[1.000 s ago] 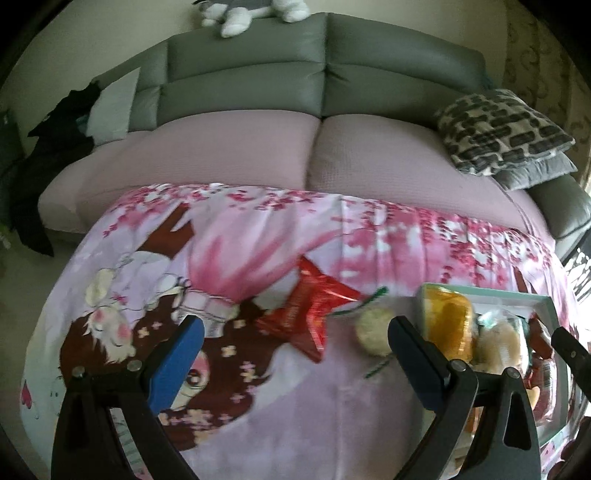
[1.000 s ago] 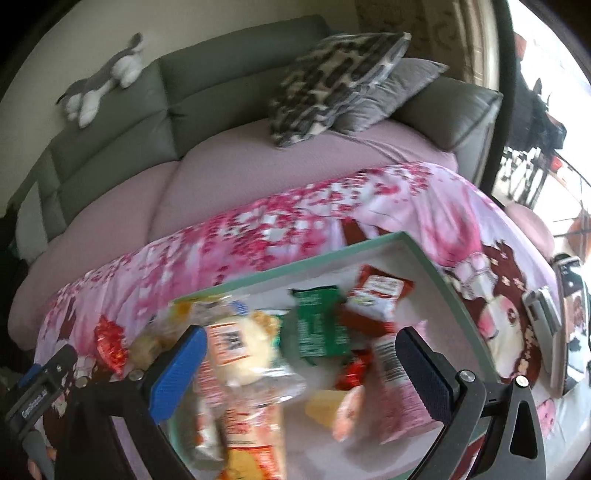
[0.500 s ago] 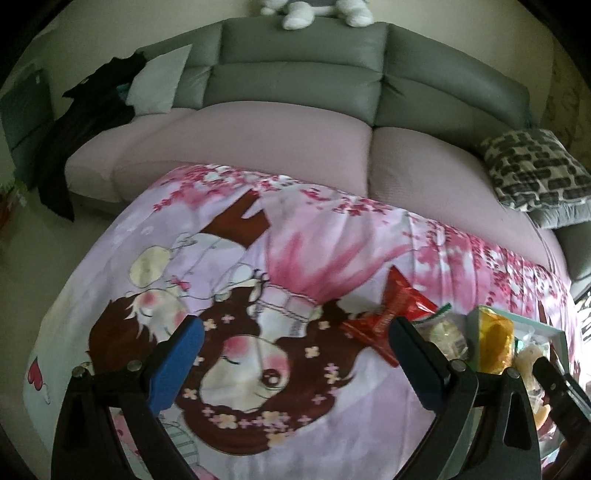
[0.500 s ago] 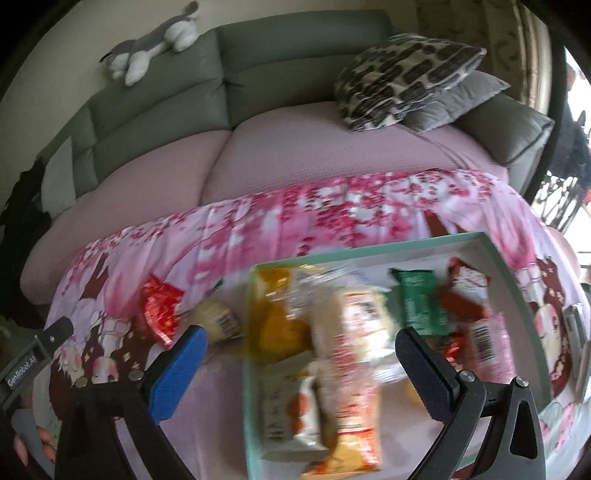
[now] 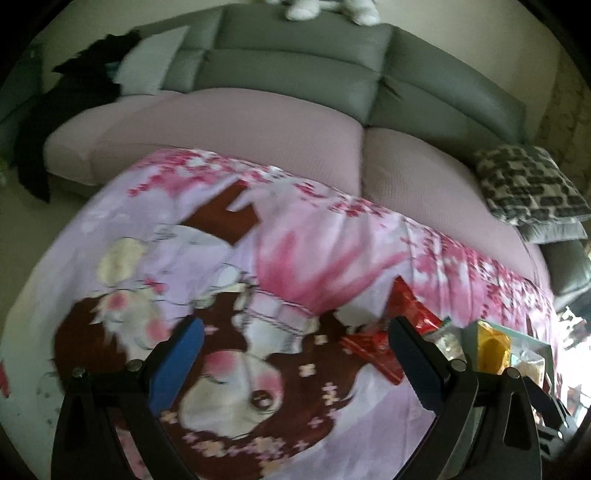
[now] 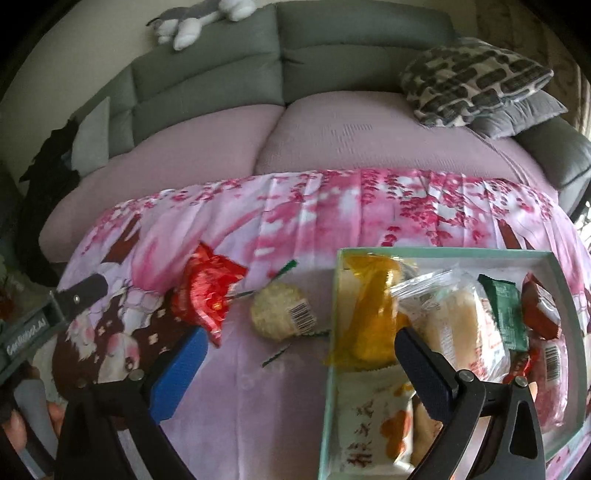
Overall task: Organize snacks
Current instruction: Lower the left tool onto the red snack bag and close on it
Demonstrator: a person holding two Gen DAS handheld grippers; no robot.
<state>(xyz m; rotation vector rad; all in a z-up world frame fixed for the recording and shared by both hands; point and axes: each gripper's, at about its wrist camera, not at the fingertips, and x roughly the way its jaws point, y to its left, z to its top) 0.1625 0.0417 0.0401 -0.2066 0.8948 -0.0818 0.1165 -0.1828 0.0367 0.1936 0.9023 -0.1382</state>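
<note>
A pale green tray [image 6: 436,253] holds several wrapped snacks, among them a yellow packet [image 6: 373,306], a clear-wrapped cake [image 6: 458,325] and a green packet [image 6: 506,314]. Left of the tray on the pink printed cloth lie a red foil packet [image 6: 208,295] and a round rice cracker [image 6: 282,312]. My right gripper [image 6: 295,354] hangs open above the tray's left edge, holding nothing. My left gripper [image 5: 295,354] is open over the cloth, left of the red foil packet [image 5: 399,328]; the tray [image 5: 532,339] shows at far right. The other gripper's tip [image 6: 81,291] appears at left.
A sofa with pink seat cushions [image 6: 332,140] and grey backrest [image 6: 332,51] runs behind the table. A patterned pillow [image 6: 476,81] lies at its right, a plush toy [image 6: 195,18] on top, dark clothing [image 5: 66,103] at its left. A hand [image 6: 22,421] holds the left gripper.
The left gripper has swung left, so the tray and snacks slid toward its right edge. The right gripper has swung left from over the tray, bringing the red packet and rice cracker into view.
</note>
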